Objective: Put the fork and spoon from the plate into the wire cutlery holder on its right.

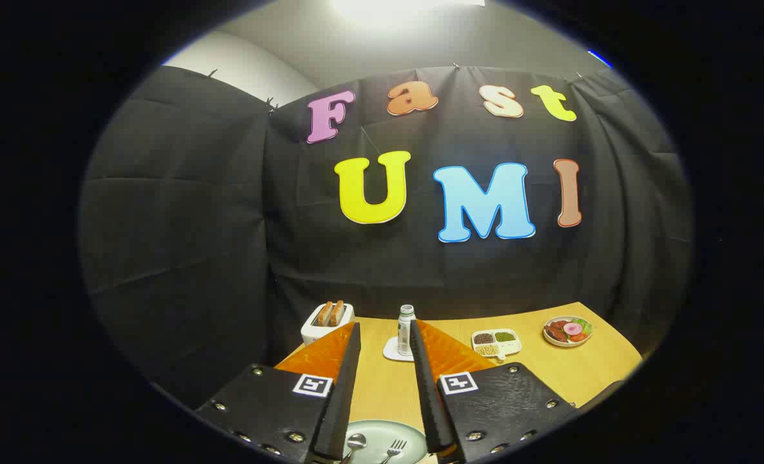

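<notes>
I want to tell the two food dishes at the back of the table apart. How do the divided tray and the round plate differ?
The divided tray is white and squarish, split into compartments of small dark, green and pale grains; the round plate holds reddish pieces with something pink and green, undivided. The tray lies nearer the bottle, the plate farther to its right. Both rest flat on the wooden table, beyond the open tongs.

Wooden table (568, 370) bears toaster (325, 322), bottle (405, 330), plate (382, 433), dishes.
</notes>
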